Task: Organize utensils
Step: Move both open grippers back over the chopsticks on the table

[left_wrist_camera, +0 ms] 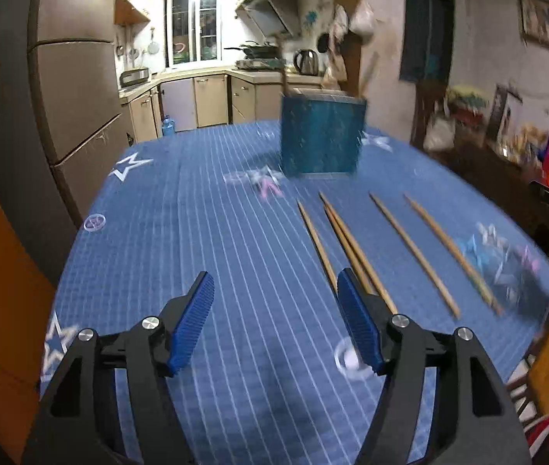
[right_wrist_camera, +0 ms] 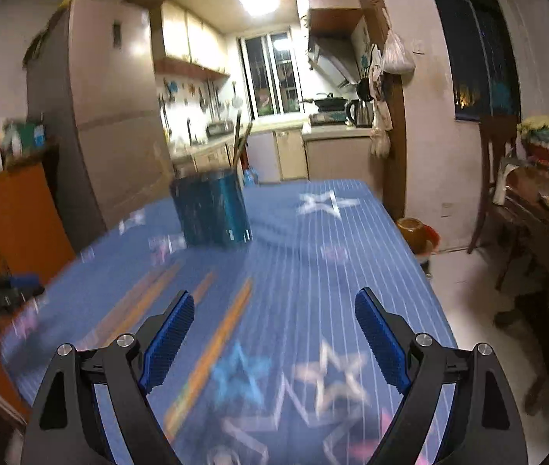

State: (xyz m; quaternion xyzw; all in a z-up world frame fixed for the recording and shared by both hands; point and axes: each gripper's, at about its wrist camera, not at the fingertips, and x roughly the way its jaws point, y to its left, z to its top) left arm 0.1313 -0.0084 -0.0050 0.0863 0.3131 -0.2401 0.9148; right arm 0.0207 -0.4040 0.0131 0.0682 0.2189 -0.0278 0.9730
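- The left gripper (left_wrist_camera: 274, 298) has its jaws apart and empty above the blue striped table (left_wrist_camera: 197, 255); the nearest chopsticks lie just past its right pad.
- The right gripper (right_wrist_camera: 274, 310) also has its jaws wide apart with nothing between them, hovering over the blurred star prints on the table.
- Five loose chopsticks (left_wrist_camera: 351, 248) lie flat on the table in the left wrist view, roughly side by side, two of them touching or crossing; the right wrist view shows them as orange streaks to the left of that gripper.
- Beyond them stands the blue holder (left_wrist_camera: 322, 135), upright toward the far end of the table, well apart from the loose sticks.
- A few sticks already poke up out of the holder, so part of the job looks done.
- What is left, by my judgement: picking up the five sticks on the table and dropping them into the holder.
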